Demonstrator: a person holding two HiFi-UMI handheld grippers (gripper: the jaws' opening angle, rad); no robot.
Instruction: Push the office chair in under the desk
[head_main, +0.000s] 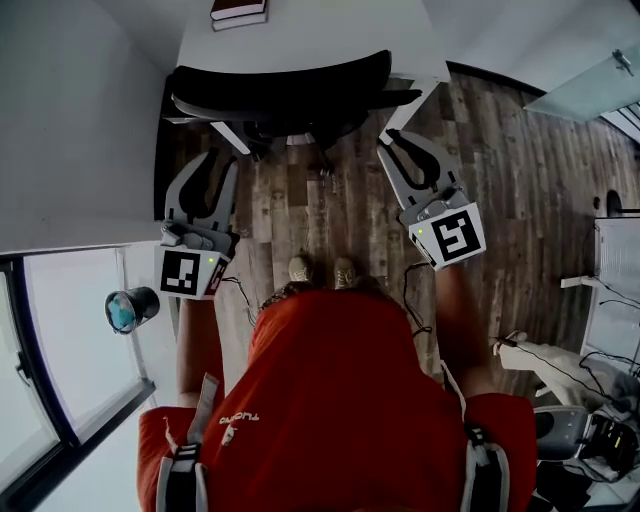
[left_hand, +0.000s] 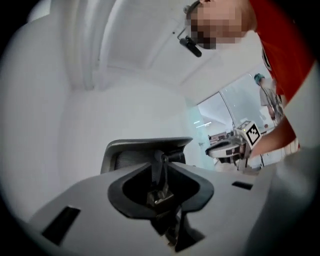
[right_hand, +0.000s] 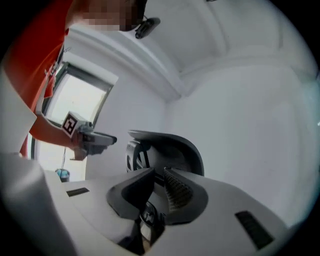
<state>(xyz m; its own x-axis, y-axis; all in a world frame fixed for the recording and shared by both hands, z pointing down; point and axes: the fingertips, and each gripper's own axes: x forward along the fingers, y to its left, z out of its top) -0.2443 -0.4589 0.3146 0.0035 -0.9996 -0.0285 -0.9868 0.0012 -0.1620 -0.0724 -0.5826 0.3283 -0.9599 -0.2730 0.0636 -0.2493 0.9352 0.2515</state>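
The black office chair (head_main: 290, 85) stands at the white desk (head_main: 320, 35), its seat partly beneath the top. My left gripper (head_main: 210, 165) hovers just short of the chair's left side, and my right gripper (head_main: 392, 138) is close to its right armrest, by the desk leg. Neither visibly touches the chair. In the left gripper view the jaws of my left gripper (left_hand: 161, 162) stand close together with nothing between them, and the backrest (left_hand: 145, 147) lies beyond. In the right gripper view my right gripper (right_hand: 159, 175) shows a narrow empty gap in front of the backrest (right_hand: 170, 145).
Books (head_main: 238, 12) lie on the desk's far edge. A white wall and a glass pane (head_main: 60, 330) close off the left, with a small teal object (head_main: 128, 308) there. Cables and equipment (head_main: 590, 420) crowd the right. Wood floor (head_main: 500, 170) spreads between.
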